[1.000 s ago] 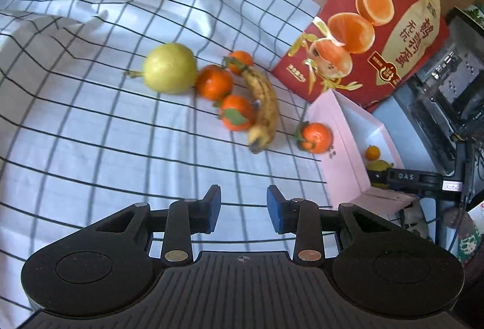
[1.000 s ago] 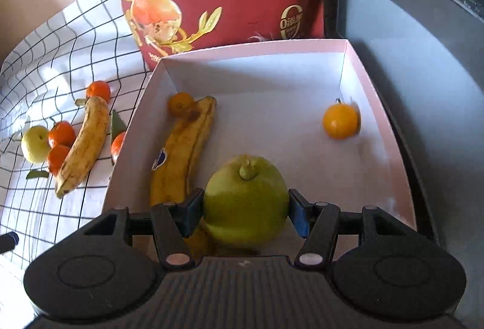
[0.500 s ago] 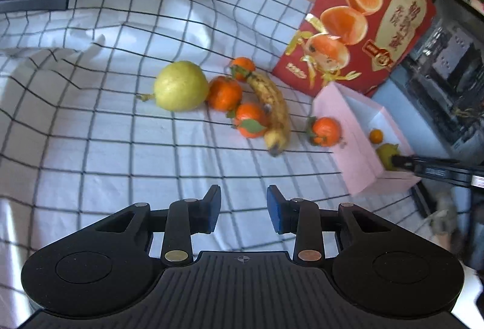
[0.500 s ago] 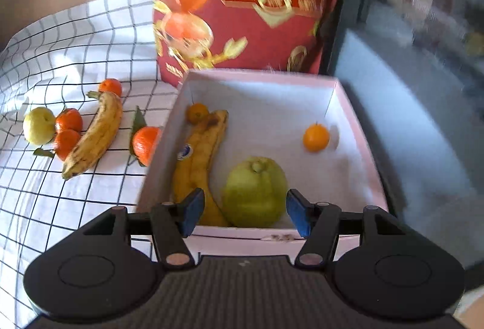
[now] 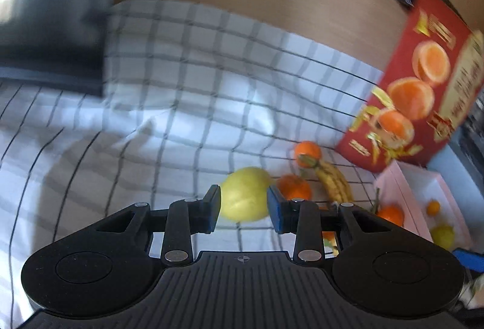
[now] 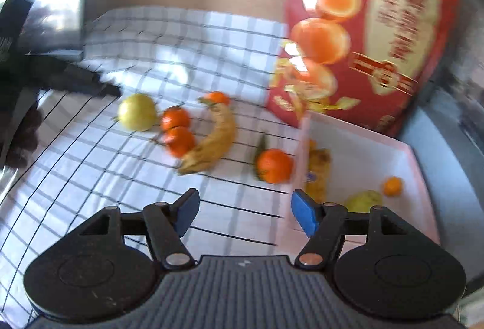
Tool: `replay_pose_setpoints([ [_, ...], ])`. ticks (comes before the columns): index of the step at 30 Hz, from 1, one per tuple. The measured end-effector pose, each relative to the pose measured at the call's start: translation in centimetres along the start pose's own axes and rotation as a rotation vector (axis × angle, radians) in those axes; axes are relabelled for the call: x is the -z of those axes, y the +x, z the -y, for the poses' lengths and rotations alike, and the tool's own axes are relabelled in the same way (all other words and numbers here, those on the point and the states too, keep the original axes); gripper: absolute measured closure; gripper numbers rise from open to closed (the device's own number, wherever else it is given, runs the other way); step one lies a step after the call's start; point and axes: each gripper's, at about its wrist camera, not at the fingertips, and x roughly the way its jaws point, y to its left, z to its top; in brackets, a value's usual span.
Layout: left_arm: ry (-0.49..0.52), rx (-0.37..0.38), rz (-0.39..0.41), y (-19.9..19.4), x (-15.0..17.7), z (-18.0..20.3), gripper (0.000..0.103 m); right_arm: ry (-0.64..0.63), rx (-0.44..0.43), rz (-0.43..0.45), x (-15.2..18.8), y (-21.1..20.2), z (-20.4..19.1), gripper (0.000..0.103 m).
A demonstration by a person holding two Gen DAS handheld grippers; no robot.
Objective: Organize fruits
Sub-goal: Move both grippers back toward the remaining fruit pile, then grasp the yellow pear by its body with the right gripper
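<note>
Left wrist view: the left gripper [image 5: 243, 208], tilted down over the checked bench [image 5: 90, 162], has its jaws at their narrowest, empty. The yellow pear [image 5: 245, 198] beyond, left of the pink box [image 5: 390, 193], looks wider than that gap; pushing in could roll it away.

Right wrist view: the right gripper [image 6: 245, 215], angled down, has empty jaws opening beside the box; a sweep might nudge the nearest tangerine [image 6: 273, 165].

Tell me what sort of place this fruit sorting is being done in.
Probably a home table or desk set up for the job. A checked cloth covers it, a red gift box printed with oranges stands at the back, and what looks like electronic equipment sits beside it.
</note>
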Motion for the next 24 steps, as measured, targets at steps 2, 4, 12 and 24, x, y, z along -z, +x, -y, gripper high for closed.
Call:
replay_pose_setpoints([
  [2, -0.093, 0.009, -0.039, -0.4, 1.2, -1.5, 0.066, -0.140, -0.017, 0.031, -1.1, 0.6, -2.3, 0.035],
  [4, -0.153, 0.032, -0.087, -1.2, 3.0, -2.9, 0.066, -0.256, -0.059, 0.067, -2.2, 1.7, -4.3, 0.035],
  [12, -0.164, 0.010, -0.120, -6.4, 8.9, -5.4, 0.066, -0.725, -0.163, 0.132, -6.6, 9.3, -14.4, 0.035],
  [24, -0.313, -0.094, -0.032, -10.9, 10.5, -10.0, 0.066, -0.772, -0.167, 0.023, -10.0, 16.6, -16.1, 0.032],
])
